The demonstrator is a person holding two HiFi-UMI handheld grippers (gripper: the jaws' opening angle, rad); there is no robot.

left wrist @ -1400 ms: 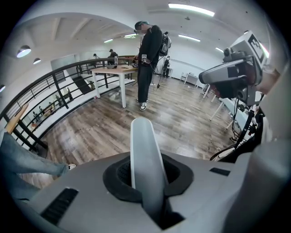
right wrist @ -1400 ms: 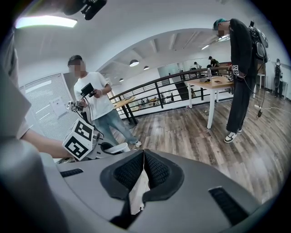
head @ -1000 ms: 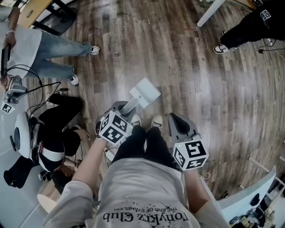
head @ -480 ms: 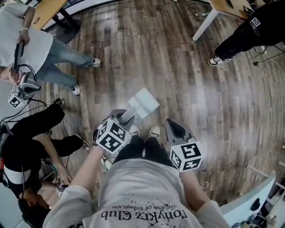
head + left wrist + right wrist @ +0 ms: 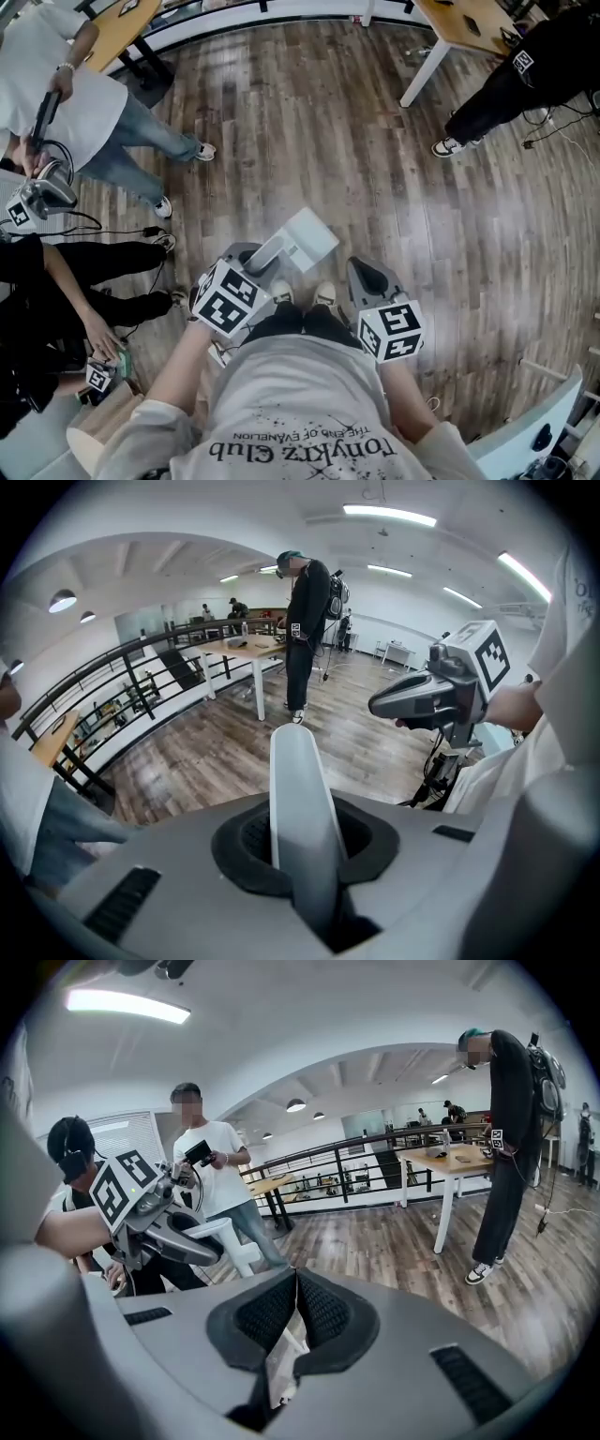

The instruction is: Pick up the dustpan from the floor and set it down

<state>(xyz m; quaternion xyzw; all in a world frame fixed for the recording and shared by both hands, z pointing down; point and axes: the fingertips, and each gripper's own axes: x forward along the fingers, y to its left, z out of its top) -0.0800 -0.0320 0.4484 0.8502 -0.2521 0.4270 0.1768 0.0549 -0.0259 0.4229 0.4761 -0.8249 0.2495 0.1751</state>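
Left gripper (image 5: 255, 255): jaws pinching handle of white dustpan (image 5: 305, 236); handle runs up between the pads, pan end sticks out past jaw tips, held above wooden floor (image 5: 394, 159). Right gripper (image 5: 363, 269): jaws pressed together, empty, just beside dustpan.

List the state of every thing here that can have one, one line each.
dustpan: held up off the floor, gripped by its handle.
left gripper: shut on the dustpan's handle.
right gripper: shut, with nothing between its jaws.
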